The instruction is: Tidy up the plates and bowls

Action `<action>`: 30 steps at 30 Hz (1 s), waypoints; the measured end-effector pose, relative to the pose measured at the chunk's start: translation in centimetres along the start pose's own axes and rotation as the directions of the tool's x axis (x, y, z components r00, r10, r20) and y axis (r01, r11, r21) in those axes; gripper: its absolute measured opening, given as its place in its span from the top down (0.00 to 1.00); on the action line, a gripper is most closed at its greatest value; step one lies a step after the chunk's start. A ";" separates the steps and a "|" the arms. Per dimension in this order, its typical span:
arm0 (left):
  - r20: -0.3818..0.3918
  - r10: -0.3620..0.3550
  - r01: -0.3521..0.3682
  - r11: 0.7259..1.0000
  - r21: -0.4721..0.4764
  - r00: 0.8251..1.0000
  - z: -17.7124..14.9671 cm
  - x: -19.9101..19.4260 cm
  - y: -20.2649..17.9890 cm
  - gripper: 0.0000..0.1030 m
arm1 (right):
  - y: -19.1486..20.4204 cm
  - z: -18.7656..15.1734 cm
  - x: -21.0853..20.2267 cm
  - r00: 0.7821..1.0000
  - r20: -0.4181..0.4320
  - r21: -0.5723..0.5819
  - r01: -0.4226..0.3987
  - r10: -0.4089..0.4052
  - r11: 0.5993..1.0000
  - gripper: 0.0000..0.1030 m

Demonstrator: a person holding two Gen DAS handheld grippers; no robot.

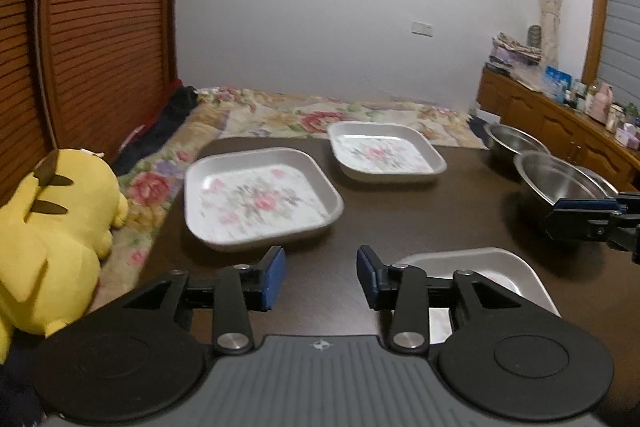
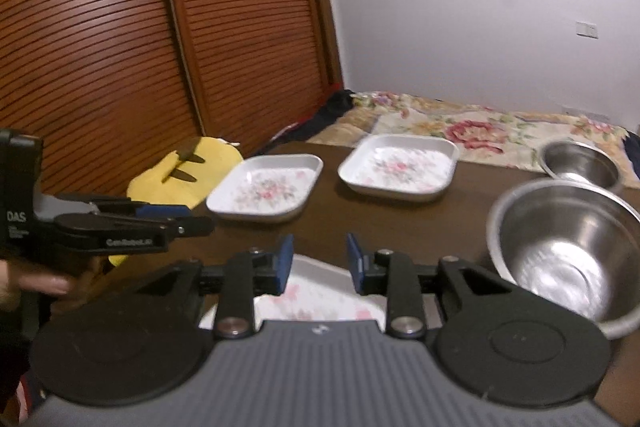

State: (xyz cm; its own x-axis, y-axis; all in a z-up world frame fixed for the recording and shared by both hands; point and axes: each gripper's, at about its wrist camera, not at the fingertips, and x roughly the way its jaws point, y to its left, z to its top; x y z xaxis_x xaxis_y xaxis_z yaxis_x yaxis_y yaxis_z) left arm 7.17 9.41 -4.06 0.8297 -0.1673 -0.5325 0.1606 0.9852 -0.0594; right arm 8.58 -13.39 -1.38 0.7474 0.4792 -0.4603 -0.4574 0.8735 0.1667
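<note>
Three white square plates with pink flower prints lie on the dark brown table (image 1: 420, 211). One plate (image 1: 260, 207) (image 2: 266, 189) is ahead of my left gripper (image 1: 320, 267), which is open and holds nothing. A second plate (image 1: 386, 153) (image 2: 400, 165) sits farther back. The third plate (image 1: 480, 267) (image 2: 320, 295) lies right under my open, empty right gripper (image 2: 320, 255). To the right stand a large steel bowl (image 2: 568, 255) (image 1: 560, 179) and, behind it, a smaller one (image 2: 580, 159) (image 1: 512, 139). Each gripper shows side-on in the other's view: right gripper (image 1: 560, 215), left gripper (image 2: 196, 223).
A yellow plush toy (image 1: 52, 227) (image 2: 184, 167) lies off the table's left edge. A bed with a flowered blanket (image 1: 320, 115) runs behind the table. Louvred wooden doors (image 2: 120, 47) stand at the left. A wooden cabinet (image 1: 560, 123) with bottles is at the right. A hand (image 2: 36, 283) holds the left gripper.
</note>
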 end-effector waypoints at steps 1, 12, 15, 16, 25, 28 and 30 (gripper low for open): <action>0.003 0.007 -0.007 1.000 -0.003 1.000 0.3 0.2 0.5 0.55 | 0.2 0.4 0.6 1.000 -0.003 -0.003 -0.005 0.005 1.000 0.68; 0.004 0.086 -0.086 0.996 -0.040 0.996 2.8 3.1 5.6 0.49 | 1.5 3.9 6.8 0.997 -0.057 0.007 -0.055 0.056 0.998 0.63; -0.006 0.095 -0.096 0.994 -0.051 0.995 3.3 4.2 6.9 0.49 | 1.5 4.5 8.5 0.995 -0.077 0.024 -0.058 0.060 0.998 0.63; -0.009 0.099 -0.100 0.994 -0.054 0.995 3.4 4.6 7.3 0.49 | 1.5 4.7 9.1 0.995 -0.084 0.027 -0.060 0.062 0.998 0.63; -0.043 0.100 -0.103 0.992 -0.079 0.994 3.5 7.3 9.7 0.49 | 1.9 5.1 13.7 0.984 -0.163 0.037 -0.070 0.075 0.997 0.63; -0.056 0.094 -0.098 0.992 -0.082 0.994 3.5 8.1 10.1 0.49 | 2.0 5.1 15.0 0.979 -0.190 0.045 -0.072 0.079 0.996 0.63; -0.063 0.087 -0.092 0.992 -0.085 0.994 3.3 8.6 10.3 0.49 | 1.9 5.0 15.6 0.975 -0.205 0.047 -0.071 0.080 0.996 0.63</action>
State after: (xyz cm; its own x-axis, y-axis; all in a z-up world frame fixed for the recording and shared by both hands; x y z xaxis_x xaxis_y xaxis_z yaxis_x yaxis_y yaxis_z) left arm 17.70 17.97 -6.41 0.8052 -0.0783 -0.5878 0.0371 0.9960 -0.0818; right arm 21.80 -3.79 -3.87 0.5938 0.5193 -0.6146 -0.4862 0.8402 0.2402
